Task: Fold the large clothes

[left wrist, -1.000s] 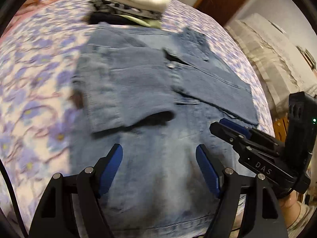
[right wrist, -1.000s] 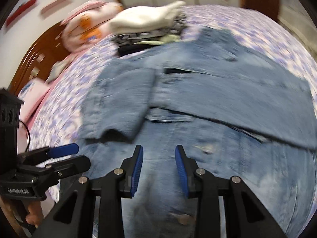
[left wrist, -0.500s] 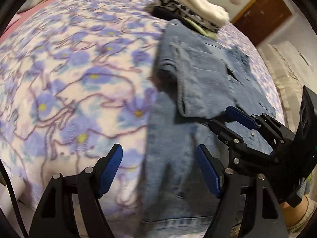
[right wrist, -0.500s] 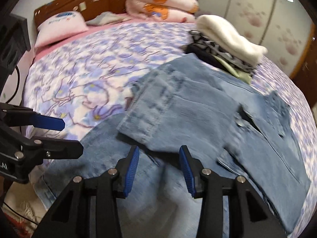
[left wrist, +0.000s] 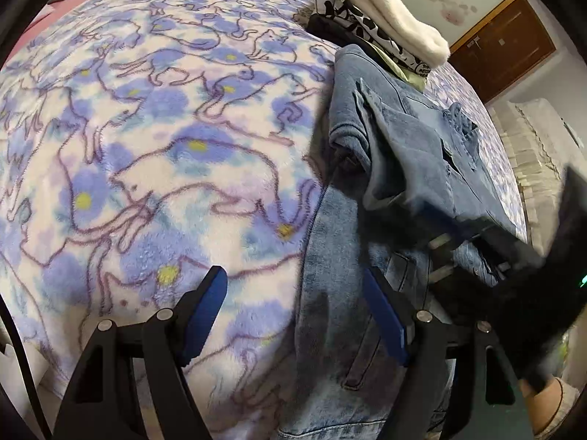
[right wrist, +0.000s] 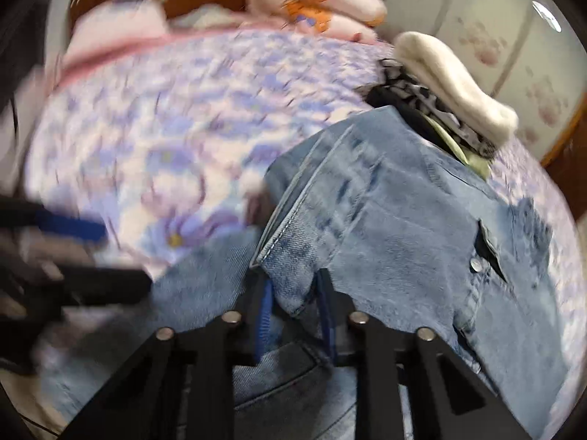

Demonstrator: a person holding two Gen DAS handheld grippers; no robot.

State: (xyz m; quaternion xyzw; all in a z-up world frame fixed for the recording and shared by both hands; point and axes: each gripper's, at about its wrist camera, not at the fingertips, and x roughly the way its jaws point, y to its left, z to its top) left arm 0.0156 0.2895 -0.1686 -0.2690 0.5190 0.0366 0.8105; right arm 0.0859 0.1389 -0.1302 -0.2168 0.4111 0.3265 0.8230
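Note:
A blue denim jacket (left wrist: 411, 154) lies on the bed with both sleeves folded over its body; it also fills the right wrist view (right wrist: 396, 212). My left gripper (left wrist: 293, 315) is open, hovering over the jacket's left edge near the hem. My right gripper (right wrist: 295, 304) is closing around the cuff end of the folded left sleeve (right wrist: 293, 260); the cuff sits between its blue pads. The right gripper shows blurred at the right of the left wrist view (left wrist: 477, 242).
A flowered purple blanket (left wrist: 165, 146) covers the bed. A stack of folded clothes topped by a white one (left wrist: 392, 25) lies beyond the jacket's collar. Pink bedding (right wrist: 315, 0) and a wooden headboard are at the far end. A wardrobe stands behind.
My right gripper has moved forward onto the left sleeve's cuff and narrowed around it. My left gripper has shifted left and down toward the jacket's left edge.

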